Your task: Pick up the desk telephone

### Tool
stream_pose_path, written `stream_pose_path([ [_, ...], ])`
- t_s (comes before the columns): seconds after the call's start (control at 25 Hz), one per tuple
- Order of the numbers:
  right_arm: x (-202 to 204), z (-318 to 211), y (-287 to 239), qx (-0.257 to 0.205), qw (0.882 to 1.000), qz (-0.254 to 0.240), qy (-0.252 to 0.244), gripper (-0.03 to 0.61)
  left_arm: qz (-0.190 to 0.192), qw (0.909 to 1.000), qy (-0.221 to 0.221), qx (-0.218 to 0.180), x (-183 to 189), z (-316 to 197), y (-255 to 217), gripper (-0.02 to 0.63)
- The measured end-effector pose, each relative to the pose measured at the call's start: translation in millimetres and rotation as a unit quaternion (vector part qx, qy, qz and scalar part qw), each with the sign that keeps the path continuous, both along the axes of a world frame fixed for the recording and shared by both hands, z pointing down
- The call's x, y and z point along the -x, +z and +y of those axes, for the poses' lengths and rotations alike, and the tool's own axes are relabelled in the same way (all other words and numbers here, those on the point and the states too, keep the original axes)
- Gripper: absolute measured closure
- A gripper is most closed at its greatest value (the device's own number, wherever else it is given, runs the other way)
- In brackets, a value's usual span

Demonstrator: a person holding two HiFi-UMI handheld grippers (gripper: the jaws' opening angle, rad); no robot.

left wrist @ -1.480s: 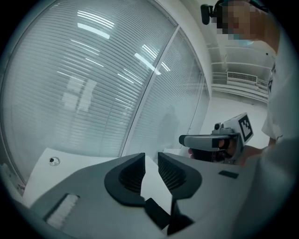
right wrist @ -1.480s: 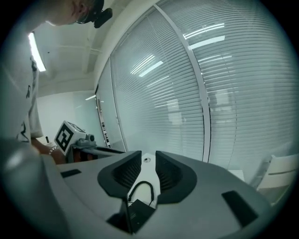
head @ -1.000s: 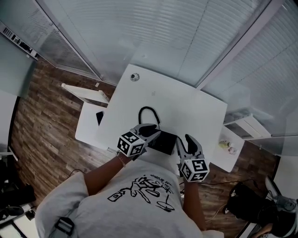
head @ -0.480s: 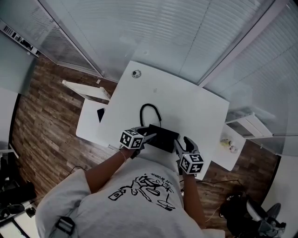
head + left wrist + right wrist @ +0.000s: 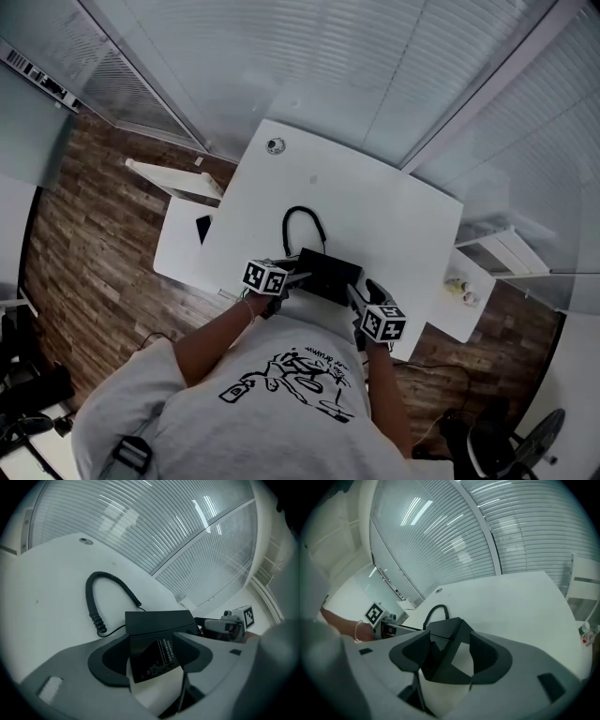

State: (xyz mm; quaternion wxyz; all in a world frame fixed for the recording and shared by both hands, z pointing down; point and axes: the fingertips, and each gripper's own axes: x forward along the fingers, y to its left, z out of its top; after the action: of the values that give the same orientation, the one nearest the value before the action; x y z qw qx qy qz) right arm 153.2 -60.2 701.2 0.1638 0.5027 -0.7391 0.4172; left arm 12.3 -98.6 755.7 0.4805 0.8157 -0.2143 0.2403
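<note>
The black desk telephone (image 5: 328, 273) lies on the white table (image 5: 394, 220) near its front edge, with its coiled cord (image 5: 302, 223) looping away behind it. My left gripper (image 5: 289, 278) is at the phone's left end and its jaws are opening. In the left gripper view the phone's labelled end (image 5: 157, 656) sits between the pads (image 5: 111, 662) without being squeezed. My right gripper (image 5: 357, 295) is at the phone's right end, also opening. There the phone's corner (image 5: 445, 641) lies between the pads (image 5: 487, 653), with a gap showing.
A round cable grommet (image 5: 275, 145) sits at the table's far corner. White side shelves stand to the left (image 5: 178, 187) and right (image 5: 464, 305), the right one bearing small items. Blind-covered glass walls (image 5: 356, 66) close the far side, and wood floor (image 5: 84, 244) lies to the left.
Both grippers have come down toward the table with the telephone between them. Their jaws now stand wider than before, and the phone rests on the tabletop.
</note>
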Motion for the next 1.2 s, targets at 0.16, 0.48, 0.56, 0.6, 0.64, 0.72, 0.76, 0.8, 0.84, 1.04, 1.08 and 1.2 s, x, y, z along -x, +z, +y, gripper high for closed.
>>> stream_pose_path([
  [0.16, 4.5, 5.6, 16.5, 0.024, 1.000, -0.017, 0.003, 0.350, 0.015, 0.9998, -0.009, 0.009, 1.2, -0.5, 1.7, 0.345],
  [0.48, 13.6, 12.2, 31.7, 0.049, 0.997, -0.051, 0.002, 0.348, 0.012, 0.9997, -0.010, 0.017, 1.5, -0.6, 3.6, 0.345],
  [0.56, 15.8, 12.6, 32.4, 0.052, 0.997, -0.057, 0.001, 0.348, 0.012, 0.9997, -0.013, 0.019, 1.9, -1.3, 2.0, 0.345],
  [0.6, 17.4, 12.8, 32.8, 0.054, 0.997, -0.059, 0.000, 0.348, 0.008, 0.9997, -0.012, 0.019, 3.1, -1.2, 2.3, 0.343],
  [0.64, 19.1, 13.2, 33.4, 0.055, 0.997, -0.060, -0.002, 0.348, 0.003, 0.9998, -0.010, 0.019, 4.8, -0.2, 4.0, 0.337],
  [0.72, 22.7, 13.9, 34.7, 0.057, 0.996, -0.064, -0.003, 0.348, -0.005, 0.9997, -0.001, 0.023, 7.9, 3.8, 9.6, 0.336],
  [0.76, 24.6, 14.1, 35.2, 0.058, 0.996, -0.069, -0.003, 0.348, -0.006, 0.9996, 0.002, 0.027, 8.6, 6.1, 12.2, 0.336],
  [0.8, 26.3, 14.0, 35.8, 0.059, 0.995, -0.074, -0.003, 0.348, -0.006, 0.9995, 0.006, 0.031, 8.4, 8.1, 14.4, 0.336],
  [0.84, 27.7, 13.9, 36.7, 0.059, 0.995, -0.080, -0.003, 0.348, -0.005, 0.9994, 0.008, 0.035, 7.5, 9.7, 16.1, 0.336],
  [1.04, 31.8, 14.7, 39.8, 0.057, 0.994, -0.091, -0.002, 0.348, 0.002, 0.9992, 0.018, 0.035, 1.5, 16.3, 20.0, 0.336],
  [1.08, 31.8, 14.6, 39.8, 0.056, 0.994, -0.089, -0.003, 0.350, -0.001, 0.9993, 0.019, 0.031, 1.6, 16.4, 20.6, 0.337],
  [1.2, 32.2, 14.1, 38.6, 0.054, 0.995, -0.082, -0.010, 0.351, -0.003, 0.9994, 0.017, 0.030, 2.3, 15.9, 20.9, 0.339],
])
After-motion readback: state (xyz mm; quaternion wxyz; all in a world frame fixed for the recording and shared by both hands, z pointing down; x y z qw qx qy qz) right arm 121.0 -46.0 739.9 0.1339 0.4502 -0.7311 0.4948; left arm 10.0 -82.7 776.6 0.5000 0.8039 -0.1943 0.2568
